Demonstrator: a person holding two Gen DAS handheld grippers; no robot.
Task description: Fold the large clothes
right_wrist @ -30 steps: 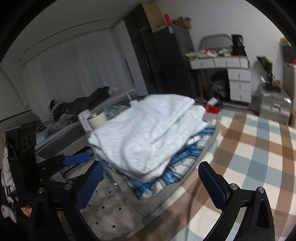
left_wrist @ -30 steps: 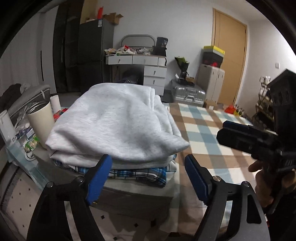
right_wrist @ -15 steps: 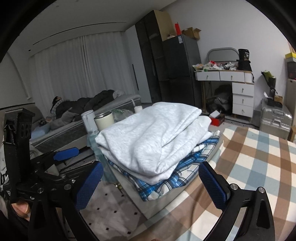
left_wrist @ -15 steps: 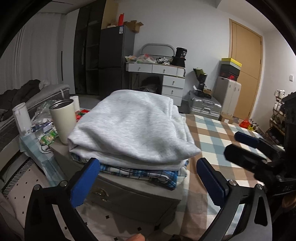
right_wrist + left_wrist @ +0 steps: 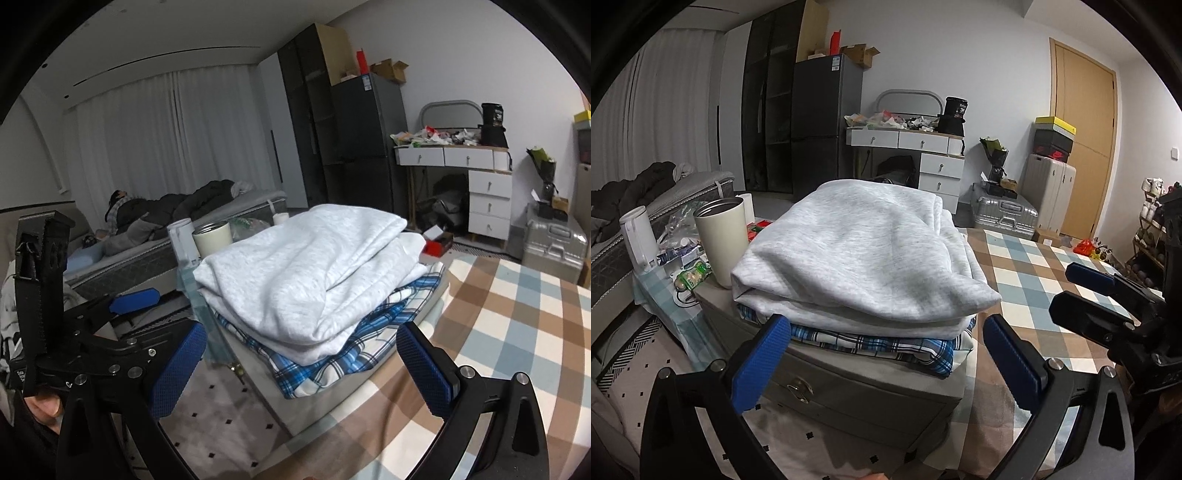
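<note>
A folded light grey sweatshirt [image 5: 864, 254] lies on top of a folded blue plaid garment [image 5: 886, 341], stacked on a grey box [image 5: 857, 391] beside the bed. The stack also shows in the right wrist view: sweatshirt [image 5: 306, 277], plaid garment [image 5: 343, 350]. My left gripper [image 5: 886, 362] is open and empty, just in front of the stack. My right gripper [image 5: 303, 369] is open and empty, also short of the stack. The right gripper appears in the left wrist view [image 5: 1097, 291]; the left gripper appears in the right wrist view [image 5: 125, 314].
A cream tumbler [image 5: 722, 240] and a white bottle [image 5: 637, 240] stand on a cluttered table left of the stack. The checked bedspread [image 5: 1034, 266] lies to the right. A person lies on a bed [image 5: 162, 210] at the back. A desk [image 5: 923, 147] and suitcases [image 5: 1004, 214] stand far behind.
Both grippers have pulled back and risen slightly from the folded stack, so more of the room shows. The stack has not moved.
</note>
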